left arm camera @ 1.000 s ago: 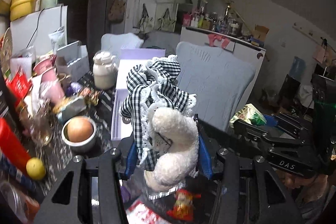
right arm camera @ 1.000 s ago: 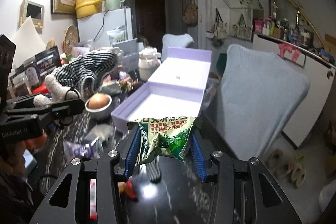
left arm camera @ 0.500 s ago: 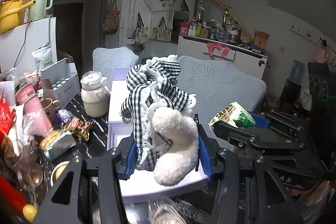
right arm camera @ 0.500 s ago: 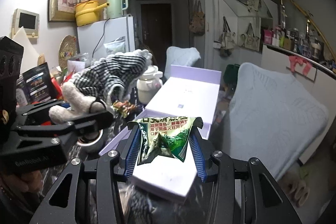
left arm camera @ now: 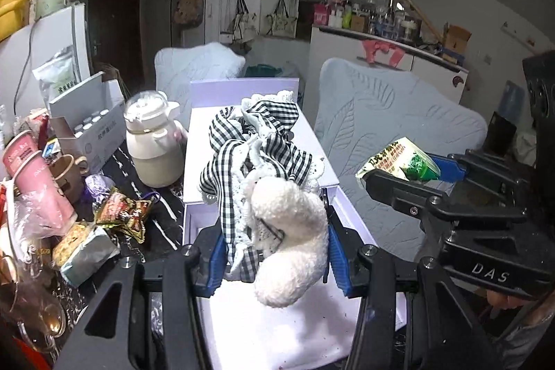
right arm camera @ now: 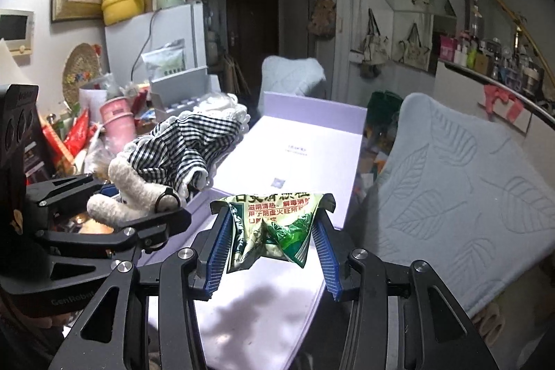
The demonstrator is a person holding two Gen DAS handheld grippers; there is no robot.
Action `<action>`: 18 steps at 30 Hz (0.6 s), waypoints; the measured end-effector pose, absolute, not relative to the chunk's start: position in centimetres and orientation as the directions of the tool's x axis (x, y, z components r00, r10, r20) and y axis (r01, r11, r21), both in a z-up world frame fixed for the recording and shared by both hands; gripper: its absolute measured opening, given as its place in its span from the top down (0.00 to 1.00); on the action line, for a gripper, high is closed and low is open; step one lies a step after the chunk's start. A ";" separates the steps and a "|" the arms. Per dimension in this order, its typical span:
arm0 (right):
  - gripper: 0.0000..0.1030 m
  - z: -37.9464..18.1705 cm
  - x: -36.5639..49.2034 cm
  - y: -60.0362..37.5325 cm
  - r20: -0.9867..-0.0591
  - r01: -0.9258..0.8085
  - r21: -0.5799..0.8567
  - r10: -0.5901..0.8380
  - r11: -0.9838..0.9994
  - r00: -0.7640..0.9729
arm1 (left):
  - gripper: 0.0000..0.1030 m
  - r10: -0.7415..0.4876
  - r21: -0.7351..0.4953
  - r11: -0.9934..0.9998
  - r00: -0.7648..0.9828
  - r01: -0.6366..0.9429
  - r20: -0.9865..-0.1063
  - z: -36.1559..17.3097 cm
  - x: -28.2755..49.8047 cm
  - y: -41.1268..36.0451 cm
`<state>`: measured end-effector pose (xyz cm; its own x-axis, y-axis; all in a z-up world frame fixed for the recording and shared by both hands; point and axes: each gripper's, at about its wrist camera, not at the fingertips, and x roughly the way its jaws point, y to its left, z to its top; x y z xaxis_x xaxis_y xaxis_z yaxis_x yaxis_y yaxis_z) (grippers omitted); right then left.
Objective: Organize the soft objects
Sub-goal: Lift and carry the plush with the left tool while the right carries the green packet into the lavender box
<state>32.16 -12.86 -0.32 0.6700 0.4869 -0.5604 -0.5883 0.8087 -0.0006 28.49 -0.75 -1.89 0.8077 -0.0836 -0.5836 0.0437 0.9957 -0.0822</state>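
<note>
Left tongs (left arm camera: pixel 274 252) were clamped on a plush toy (left arm camera: pixel 288 231) in a black-and-white gingham dress (left arm camera: pixel 256 141); blue pads pressed its sides, jaws only partly apart around the toy's bulk. One white fuzzy limb hung down below the pads. The toy sat in the air over the open lavender gift box (left arm camera: pixel 215 210), above the box's near tray. In the right wrist view the same toy (right arm camera: pixel 138 193) showed at left, gripped by the left tongs (right arm camera: pixel 163 214), just beside the box's left wall.

Right tongs (right arm camera: pixel 274 245) were closed on a crumpled green snack packet (right arm camera: pixel 274 231) with red Chinese print, pads squeezing both edges, jaws part-way open around it. Packet was held over the lavender gift box (right arm camera: pixel 305 141), above its near half. In the left wrist view the packet (left arm camera: pixel 399 162) and right tongs (left arm camera: pixel 409 175) appeared at right, off the box's right side, in front of a pale blue quilted chair back (left arm camera: pixel 381 113).

Box lid stood upright at the far end. The dark marbled tabletop (left arm camera: pixel 163 224) left of the box carried a cream kettle (left arm camera: pixel 152 141), pink paper cups (left arm camera: pixel 34 175), a red-gold snack bag (left arm camera: pixel 125 210) and a white carton of small bottles (left arm camera: pixel 86 123). A fingertip (left arm camera: pixel 499 300) showed under the right tool's body.
</note>
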 end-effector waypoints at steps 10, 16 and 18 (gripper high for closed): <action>0.55 -2.7 35.7 -10.9 -0.623 -0.598 -0.041 0.447 0.801 0.642 | 0.52 -0.041 -0.056 0.998 0.759 0.005 -0.650 -4.8 31.4 -0.1; 0.55 -4.6 37.0 -10.5 -0.663 -0.596 -0.029 0.431 0.803 0.612 | 0.50 -0.039 -0.059 0.998 0.750 0.000 -0.660 -6.0 32.0 0.1; 0.55 -5.1 37.2 -10.5 -0.674 -0.594 -0.026 0.424 0.804 0.605 | 0.47 -0.030 -0.050 0.999 0.749 -0.004 -0.662 -6.2 32.2 0.0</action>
<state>37.23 -10.53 -5.10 0.6046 0.4245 -0.6740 -0.5940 0.8041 -0.0264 32.22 0.05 -6.25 0.7487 -0.0302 -0.6622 -0.0037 0.9988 -0.0498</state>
